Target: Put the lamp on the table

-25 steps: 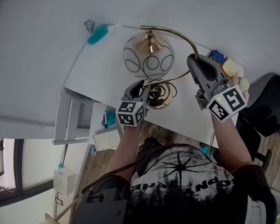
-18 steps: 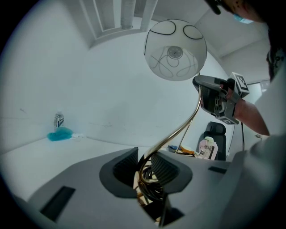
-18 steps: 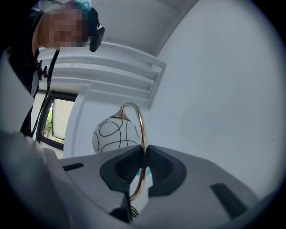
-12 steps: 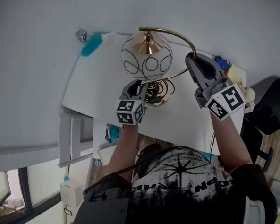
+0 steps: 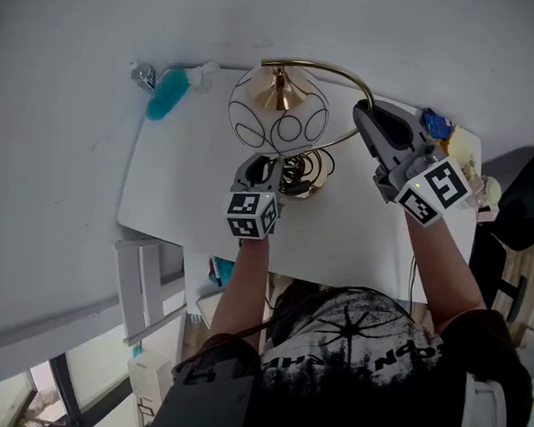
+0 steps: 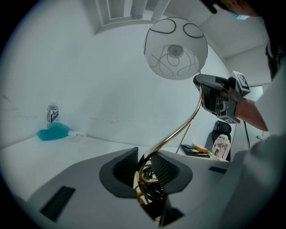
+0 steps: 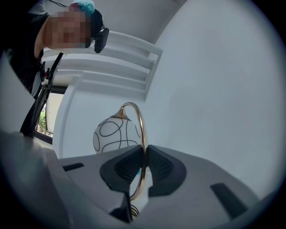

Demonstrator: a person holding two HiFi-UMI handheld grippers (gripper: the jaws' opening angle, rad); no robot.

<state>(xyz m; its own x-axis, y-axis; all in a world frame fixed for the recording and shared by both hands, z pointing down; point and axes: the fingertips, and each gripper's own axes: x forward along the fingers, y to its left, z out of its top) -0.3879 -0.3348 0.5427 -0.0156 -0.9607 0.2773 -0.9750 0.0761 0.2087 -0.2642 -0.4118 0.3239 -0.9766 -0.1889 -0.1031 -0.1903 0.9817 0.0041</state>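
Gripper views show left gripper [image 6: 144, 166] and right gripper [image 7: 143, 164] jaws narrowly clamped on the lamp [image 6: 175, 49] stem.

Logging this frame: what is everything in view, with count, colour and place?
lamp: one, gold stem, white globe with black lines, over the table's middle
table: one, white, against the wall
cloth: one, teal, table's far left corner
bottle: one, clear, beside the cloth
stacked items: one pile, blue and yellow, table's far right corner
chair: one, black, right of the table
left gripper: one, grey, shut on the lamp's stem near its base
right gripper: one, grey, shut on the lamp's curved arm
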